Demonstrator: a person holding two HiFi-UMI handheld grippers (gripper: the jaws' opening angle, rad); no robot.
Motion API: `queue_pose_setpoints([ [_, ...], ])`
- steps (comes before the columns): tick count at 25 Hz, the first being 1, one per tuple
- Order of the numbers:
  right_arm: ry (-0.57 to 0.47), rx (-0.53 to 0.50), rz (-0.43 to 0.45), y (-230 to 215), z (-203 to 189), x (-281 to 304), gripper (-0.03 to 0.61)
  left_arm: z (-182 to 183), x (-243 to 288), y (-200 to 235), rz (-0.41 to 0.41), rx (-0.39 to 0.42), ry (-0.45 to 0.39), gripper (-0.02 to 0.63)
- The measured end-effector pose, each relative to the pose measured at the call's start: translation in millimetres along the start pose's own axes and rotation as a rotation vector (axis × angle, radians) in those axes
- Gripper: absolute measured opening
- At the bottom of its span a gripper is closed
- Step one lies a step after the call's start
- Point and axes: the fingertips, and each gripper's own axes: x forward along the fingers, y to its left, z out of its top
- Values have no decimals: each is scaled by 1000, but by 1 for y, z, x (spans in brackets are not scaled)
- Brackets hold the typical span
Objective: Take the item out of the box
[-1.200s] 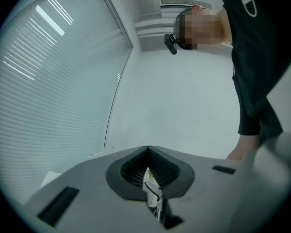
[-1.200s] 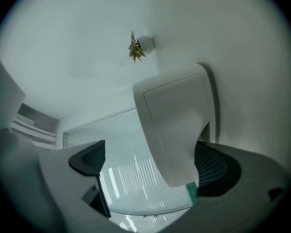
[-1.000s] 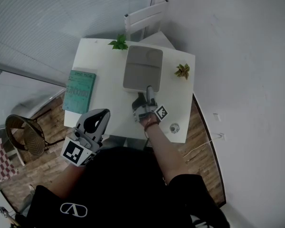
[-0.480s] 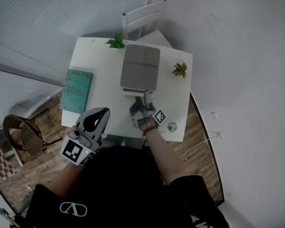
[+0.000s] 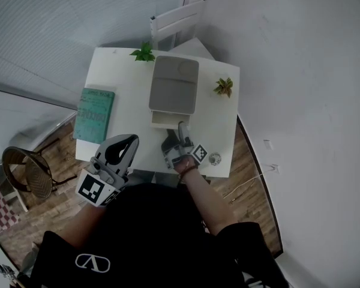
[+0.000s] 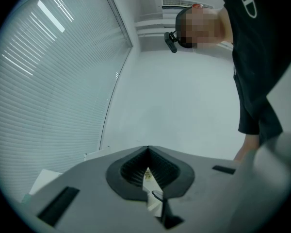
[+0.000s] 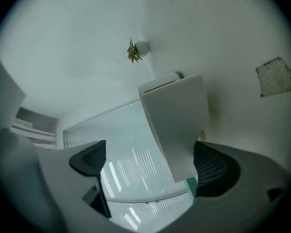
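A grey box lid [image 5: 174, 86] covers a white box on the white table [image 5: 126, 95]. A strip of the white box base [image 5: 166, 120] shows under the lid's near edge. My right gripper [image 5: 181, 126] is at that near edge, open. In the right gripper view the lid [image 7: 177, 120] stands tilted between the jaws and rests against the right pad [image 7: 213, 166], with a wide gap to the left one, so the right gripper [image 7: 150, 161] is not closed on it. The box's contents are hidden. My left gripper [image 5: 131, 140] hangs shut and empty off the table's near left corner [image 6: 148, 149].
A teal book [image 5: 93, 114] lies on the table's left side. Small potted plants stand at the back [image 5: 144, 54] and at the right edge [image 5: 223, 87]. A small round object [image 5: 214, 158] sits near the front right corner. A white chair [image 5: 171, 23] stands behind the table, a wicker chair [image 5: 27, 170] at left.
The lid's near edge has come up and back from my right gripper, uncovering a strip of the white base. The left gripper has held its place.
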Motion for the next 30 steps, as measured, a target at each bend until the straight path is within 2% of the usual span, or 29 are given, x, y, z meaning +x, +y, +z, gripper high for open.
queue_pose_setpoints([
  [14, 63, 43, -41, -4, -34, -36, 541, -2, 2, -5, -25, -13, -7, 5],
  [25, 76, 46, -59, -7, -38, -49, 529, -4, 2, -5, -41, -24, -7, 5],
  [27, 121, 25, -75, -8, -50, -48, 509, -5, 1, -4, -39, -25, -5, 5],
  [30, 291, -82, -84, 5, -90, -42, 515, -5, 0, -3, -39, -29, -8, 5],
])
